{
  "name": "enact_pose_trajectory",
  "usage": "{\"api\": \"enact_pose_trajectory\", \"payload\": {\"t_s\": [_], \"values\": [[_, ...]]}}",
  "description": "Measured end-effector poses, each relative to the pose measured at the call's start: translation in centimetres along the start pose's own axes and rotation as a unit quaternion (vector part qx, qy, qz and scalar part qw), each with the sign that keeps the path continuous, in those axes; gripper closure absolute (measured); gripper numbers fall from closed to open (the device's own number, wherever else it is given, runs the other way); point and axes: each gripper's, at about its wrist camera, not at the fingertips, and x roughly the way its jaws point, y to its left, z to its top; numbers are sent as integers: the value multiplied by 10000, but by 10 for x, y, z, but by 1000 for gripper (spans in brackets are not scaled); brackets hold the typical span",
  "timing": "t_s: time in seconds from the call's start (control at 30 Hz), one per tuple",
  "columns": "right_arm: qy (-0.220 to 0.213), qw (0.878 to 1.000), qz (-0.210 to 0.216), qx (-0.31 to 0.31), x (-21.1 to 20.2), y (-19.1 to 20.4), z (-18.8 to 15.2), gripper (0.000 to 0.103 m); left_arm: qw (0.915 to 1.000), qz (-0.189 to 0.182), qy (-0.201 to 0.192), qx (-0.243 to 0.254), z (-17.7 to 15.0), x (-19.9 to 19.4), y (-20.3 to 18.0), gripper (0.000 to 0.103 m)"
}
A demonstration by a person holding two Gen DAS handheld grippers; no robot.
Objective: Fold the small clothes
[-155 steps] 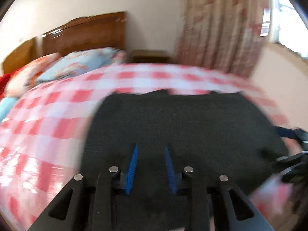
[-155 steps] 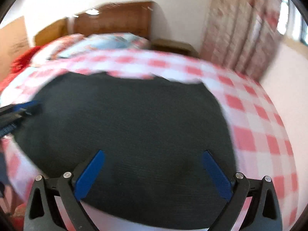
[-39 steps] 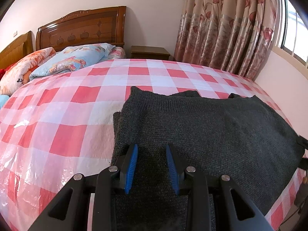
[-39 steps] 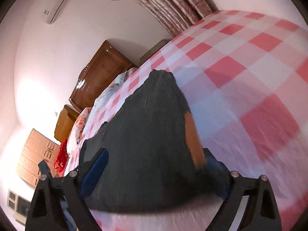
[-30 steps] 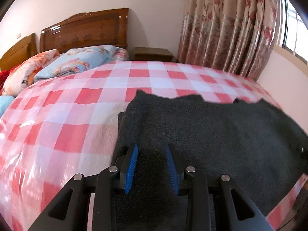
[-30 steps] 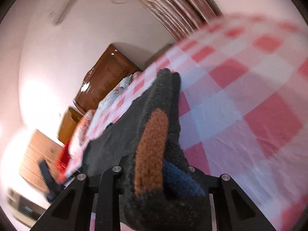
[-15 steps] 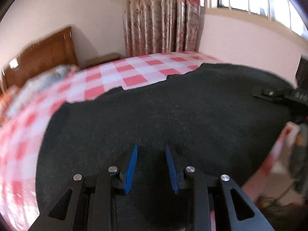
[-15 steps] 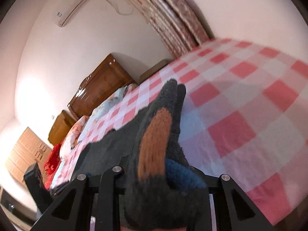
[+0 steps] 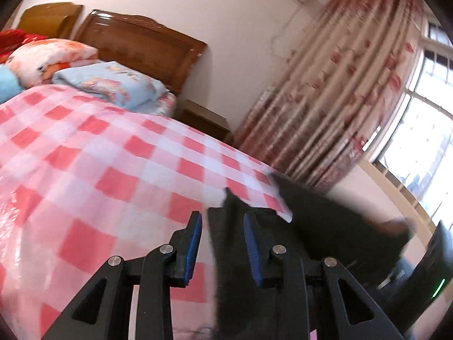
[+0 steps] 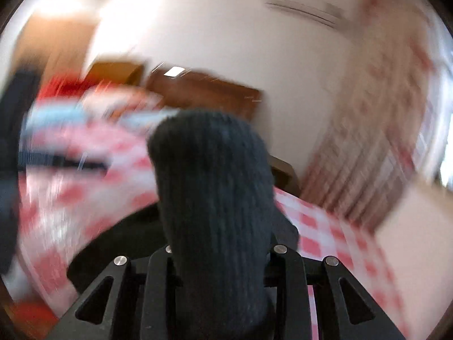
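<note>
From the left wrist camera, the left gripper (image 9: pixel 222 243) has its two blue-padded fingers (image 9: pixel 193 245) drawn close with a narrow gap between them, and a fold of the dark knit garment (image 9: pixel 325 226) stands in that gap; the cloth lies against the right pad, but whether the left pad touches it cannot be told. The rest of the garment spreads to the right of the gripper over the near edge of the red-and-white checked bedspread (image 9: pixel 93 175), partly blurred. Beyond the bedspread lie a light blue pillow (image 9: pixel 113 85) and an orange-patterned one (image 9: pixel 48 55) against the wooden headboard (image 9: pixel 141 48), with a small nightstand (image 9: pixel 206 119) and a floral curtain (image 9: pixel 339 93) to the right of the headboard. The right wrist camera, heavily blurred, shows what the other does not: the right gripper (image 10: pixel 220 255) is closed on a thick ribbed bunch of the same garment (image 10: pixel 215 198), which rises upright out of the jaws and hides its fingertips. Only this view shows the headboard (image 10: pixel 203 90) behind the bunch and more dark cloth (image 10: pixel 119 240) hanging below it.
</note>
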Motion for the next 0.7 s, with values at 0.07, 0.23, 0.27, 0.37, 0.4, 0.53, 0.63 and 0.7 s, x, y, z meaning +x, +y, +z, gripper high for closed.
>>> {"api": "enact_pose_trajectory", "payload": {"t_s": [0.07, 0.23, 0.27, 0.37, 0.4, 0.53, 0.63, 0.7], "values": [[491, 9940, 194, -954, 29, 54, -14, 103, 9999, -6, 82, -82, -3, 0, 11, 73], [363, 9858, -123, -1632, 35, 82, -40, 103, 9986, -301, 433, -61, -19, 0, 21, 73], [352, 9860, -126, -1626, 35, 79, -39, 103, 9979, -413, 503, -58, -22, 0, 21, 73], [236, 9890, -72, -1460, 30, 77, -41, 103, 9950, -491, 863, 73, -30, 10, 13, 73], [209, 9913, -17, -1301, 28, 75, -40, 103, 9945, -384, 973, 75, -33, 14, 12, 73], [19, 9971, 165, -737, 20, 58, -38, 103, 9905, -92, 1259, -548, -45, 29, 35, 74], [-45, 9981, 245, -563, 16, 54, -36, 103, 9898, 71, 1390, -317, -50, 33, 32, 75], [-72, 9985, 267, -471, 16, 51, -34, 103, 9888, 7, 1487, -78, -54, 36, 23, 75]]}}
